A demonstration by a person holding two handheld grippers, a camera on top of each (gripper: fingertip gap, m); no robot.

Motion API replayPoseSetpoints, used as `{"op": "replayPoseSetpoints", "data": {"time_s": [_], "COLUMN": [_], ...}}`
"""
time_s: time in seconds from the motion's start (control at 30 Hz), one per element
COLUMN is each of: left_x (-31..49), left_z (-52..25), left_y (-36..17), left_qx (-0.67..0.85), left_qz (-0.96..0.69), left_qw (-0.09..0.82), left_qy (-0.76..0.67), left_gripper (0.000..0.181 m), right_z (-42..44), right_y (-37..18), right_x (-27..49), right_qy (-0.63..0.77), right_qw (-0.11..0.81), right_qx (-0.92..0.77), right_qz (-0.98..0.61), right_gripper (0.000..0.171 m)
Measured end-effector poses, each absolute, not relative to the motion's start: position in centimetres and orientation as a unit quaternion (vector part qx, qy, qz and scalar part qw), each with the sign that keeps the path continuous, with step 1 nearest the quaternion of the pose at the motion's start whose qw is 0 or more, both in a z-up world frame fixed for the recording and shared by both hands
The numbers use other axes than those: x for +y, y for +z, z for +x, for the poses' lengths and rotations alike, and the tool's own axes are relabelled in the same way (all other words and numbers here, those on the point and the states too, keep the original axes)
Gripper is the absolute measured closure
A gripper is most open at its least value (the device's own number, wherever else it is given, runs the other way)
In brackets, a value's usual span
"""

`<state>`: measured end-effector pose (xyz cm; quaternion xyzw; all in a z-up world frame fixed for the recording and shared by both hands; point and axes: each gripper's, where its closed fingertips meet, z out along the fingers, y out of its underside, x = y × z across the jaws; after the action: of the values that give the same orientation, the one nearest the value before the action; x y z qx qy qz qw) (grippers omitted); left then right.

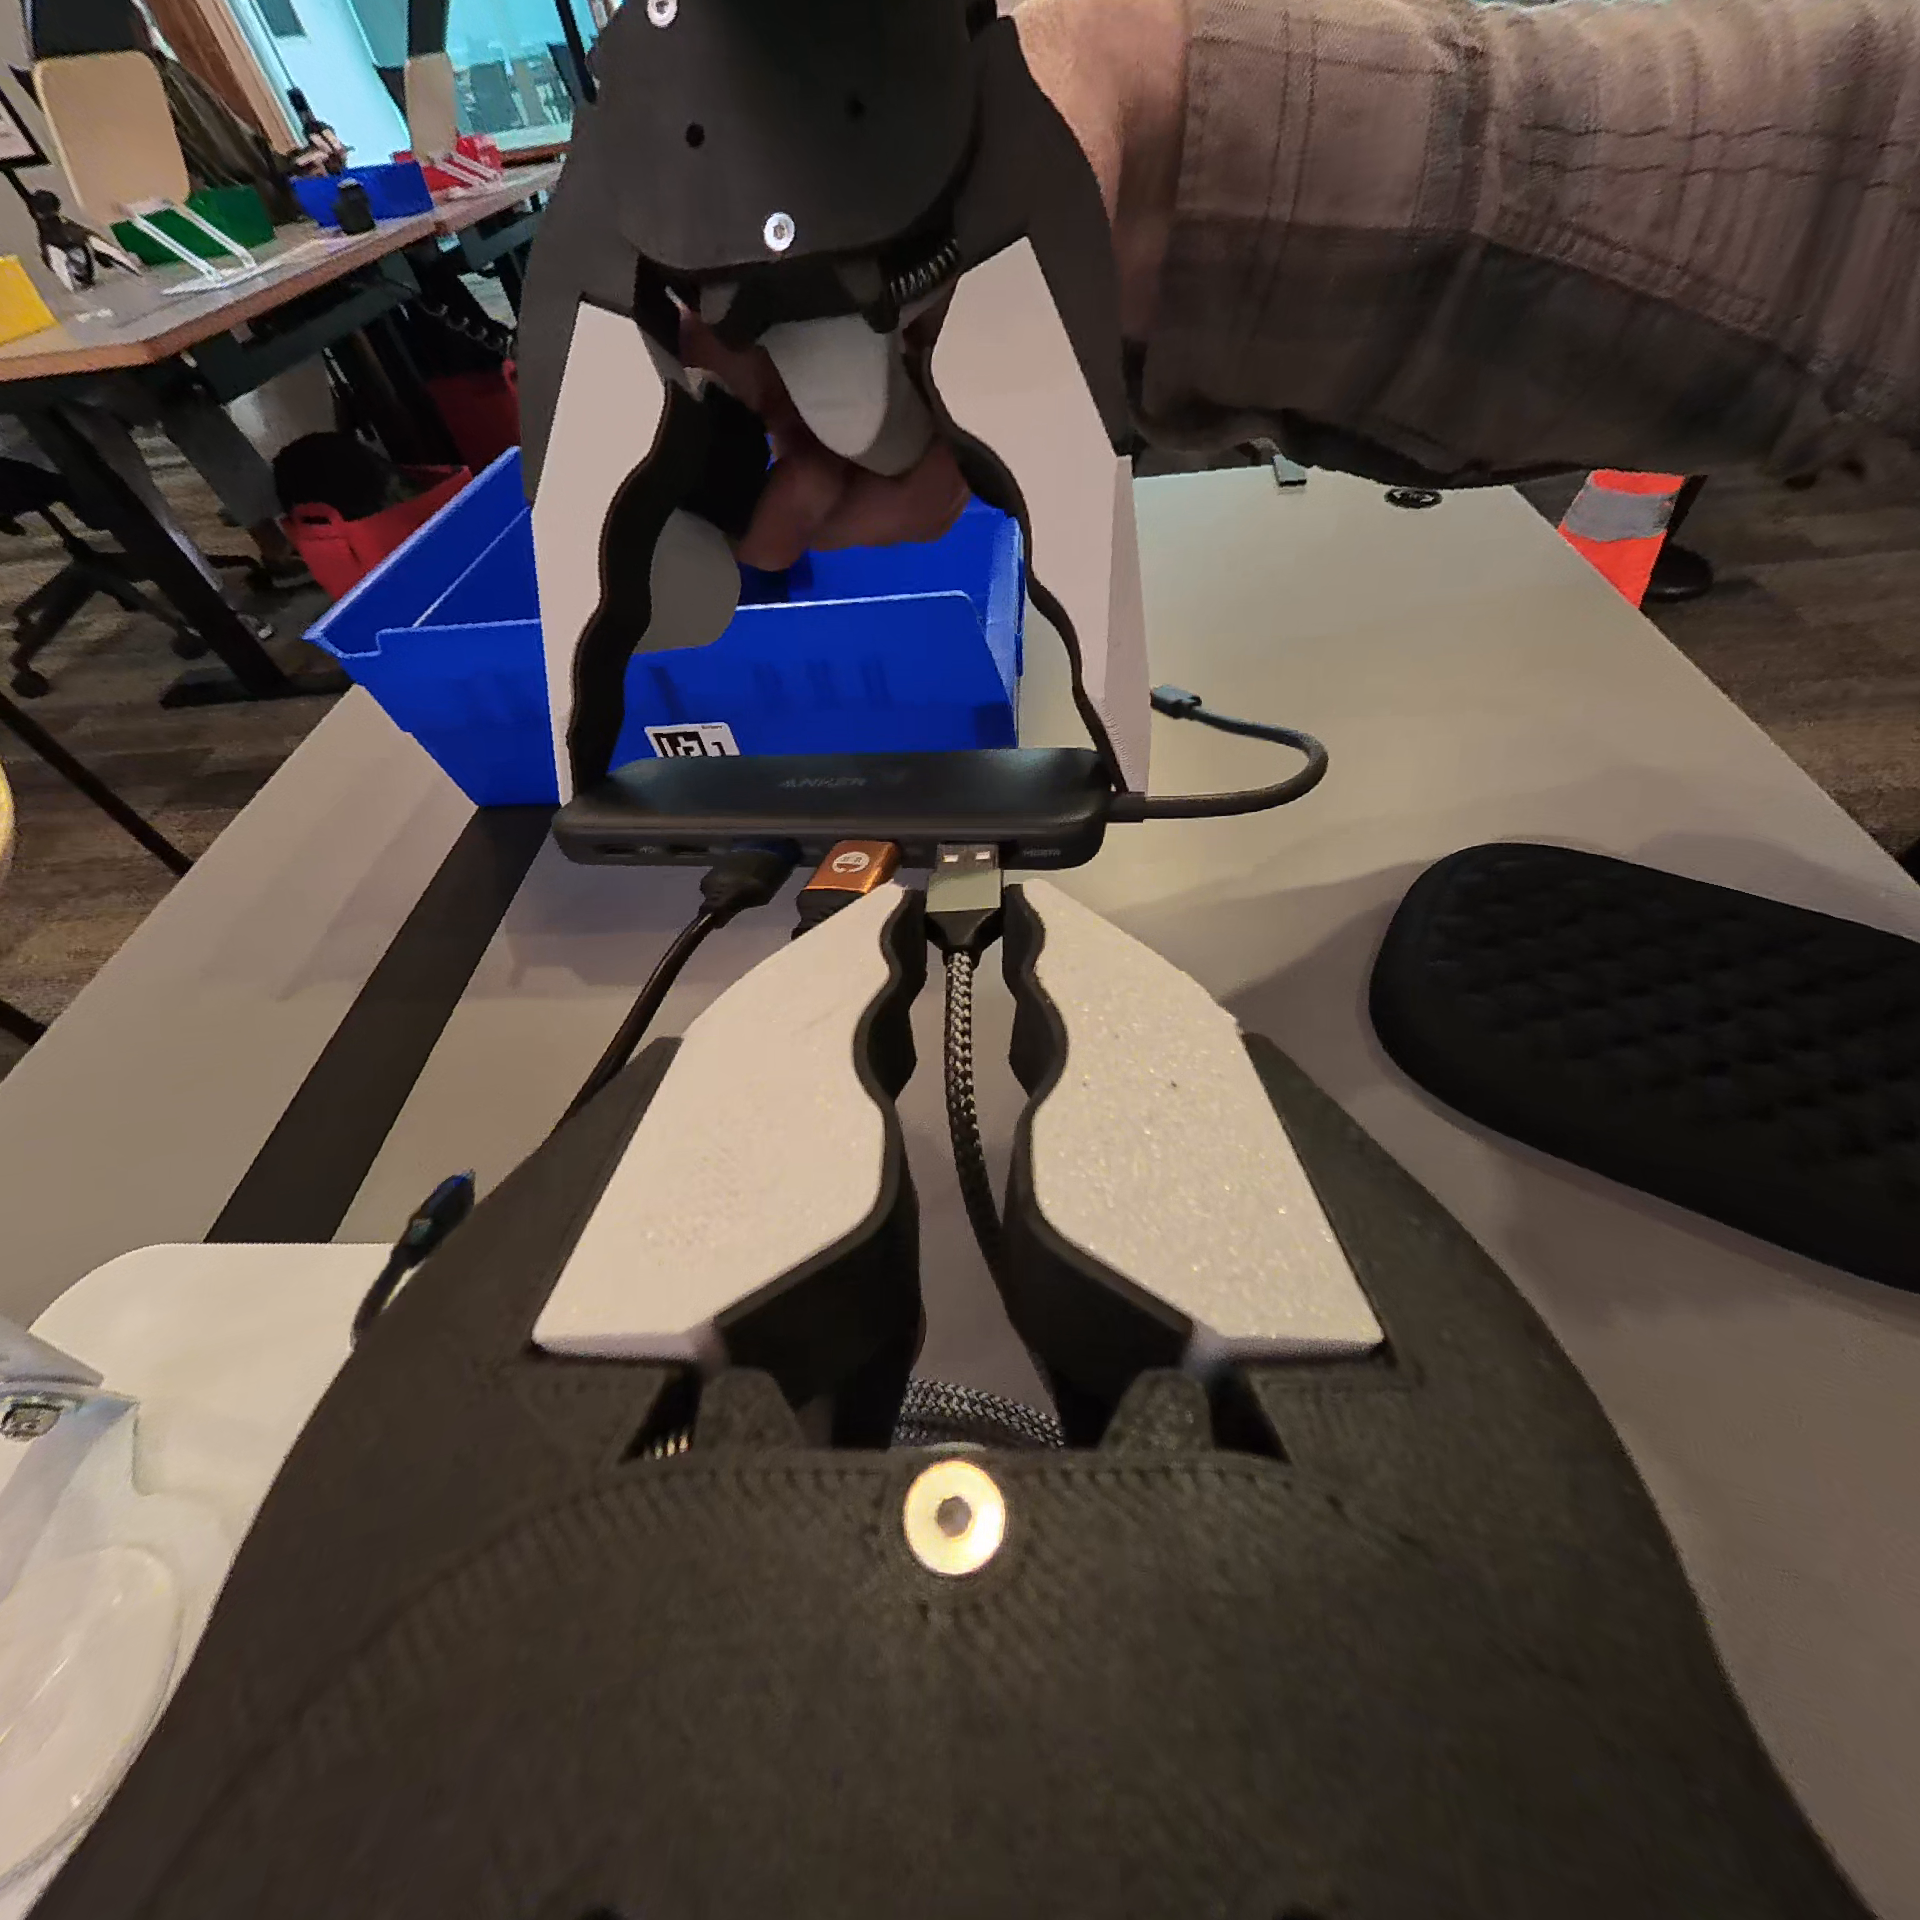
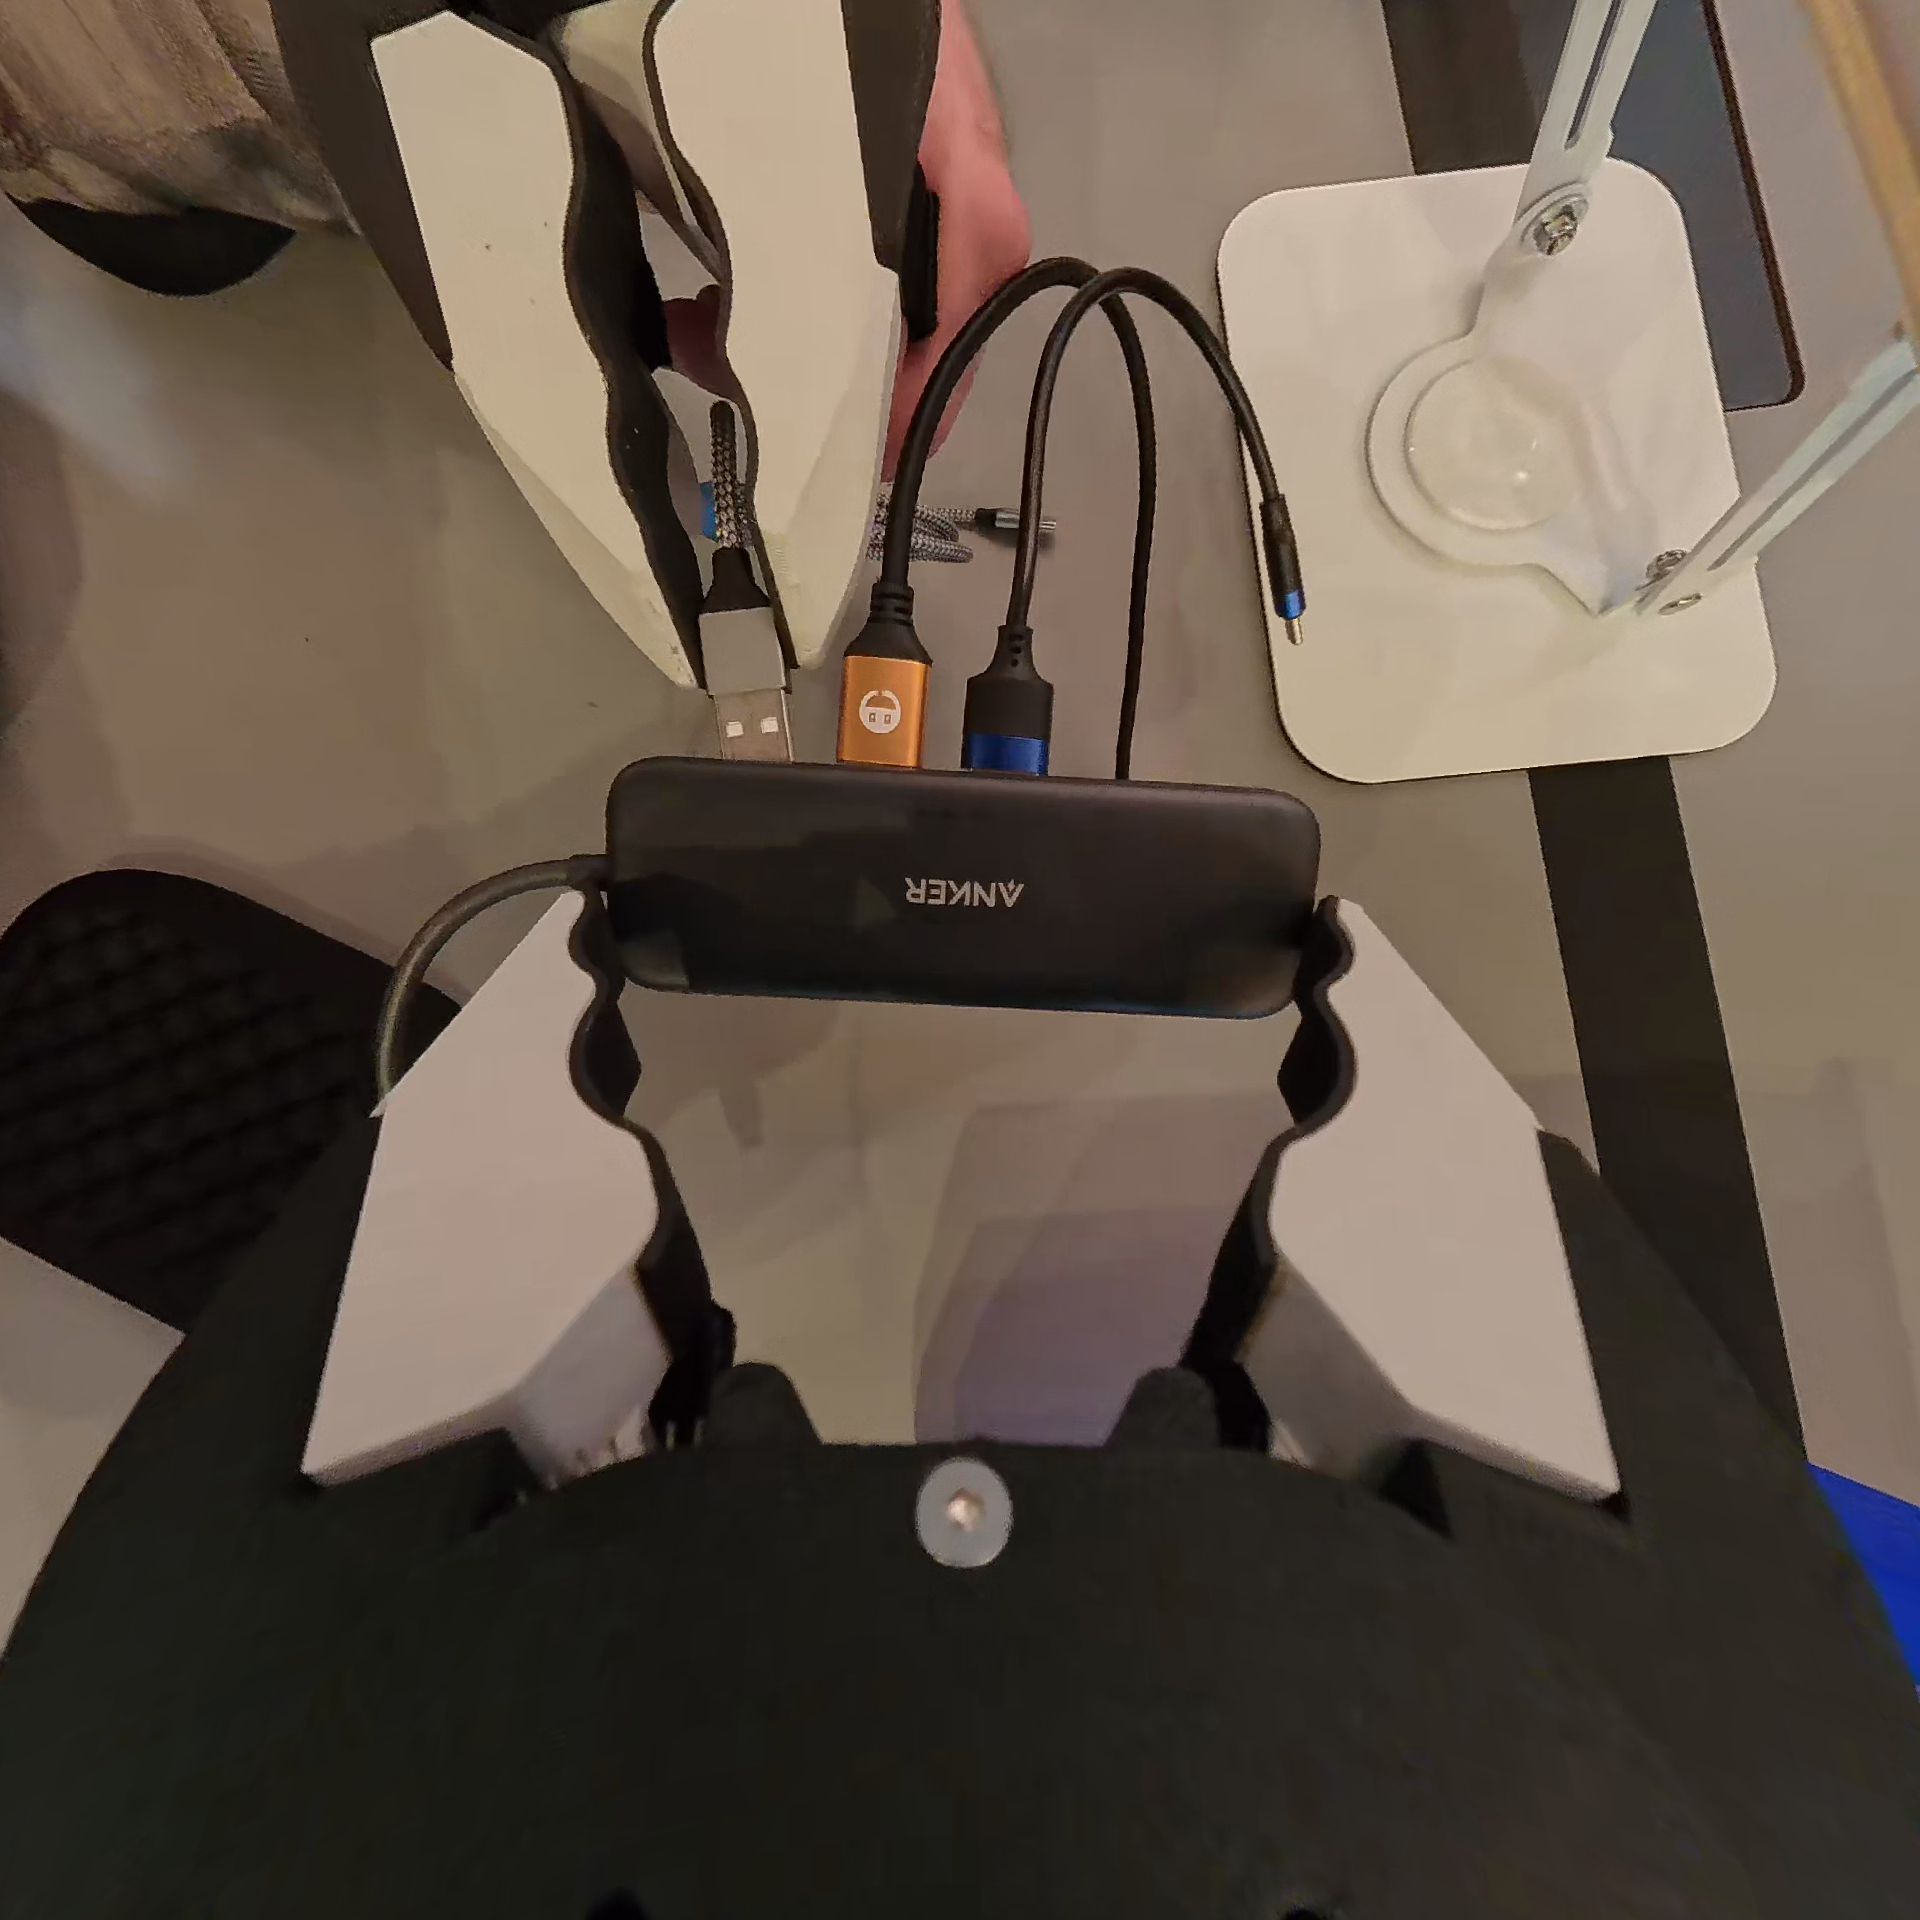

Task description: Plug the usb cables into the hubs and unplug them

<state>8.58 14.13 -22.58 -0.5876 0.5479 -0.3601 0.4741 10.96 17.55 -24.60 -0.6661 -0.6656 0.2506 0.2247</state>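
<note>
Pinching the braided cable's grey USB-A plug in my left fingers, metal tip just at the hub clamped endwise in my right fingers above the desk (orange plug close beside), I risk jamming it askew.

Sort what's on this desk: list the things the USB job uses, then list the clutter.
In use:
- black hub, clamped by right gripper
- grey braided USB plug, held by left gripper, not fully in
- orange plug, seated
- blue plug, seated

Lying about:
- blue bin
- black mesh pad
- white stand base
</note>
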Motion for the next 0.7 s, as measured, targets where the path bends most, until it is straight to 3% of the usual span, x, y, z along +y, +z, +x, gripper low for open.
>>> {"op": "replayPoseSetpoints", "data": {"time_s": [0.7], "left_x": [13.3], "left_z": [8.7], "left_y": [-21.4], "left_qx": [0.524], "left_qz": [-0.564], "left_qw": [0.466], "left_qy": [-0.436], "left_gripper": [0.167], "right_z": [10.8], "right_y": [-23.5], "right_x": [17.0], "right_qy": [0.239], "right_qw": [0.226], "right_qx": [-0.685], "right_qz": [-0.650], "right_gripper": [0.044]}}
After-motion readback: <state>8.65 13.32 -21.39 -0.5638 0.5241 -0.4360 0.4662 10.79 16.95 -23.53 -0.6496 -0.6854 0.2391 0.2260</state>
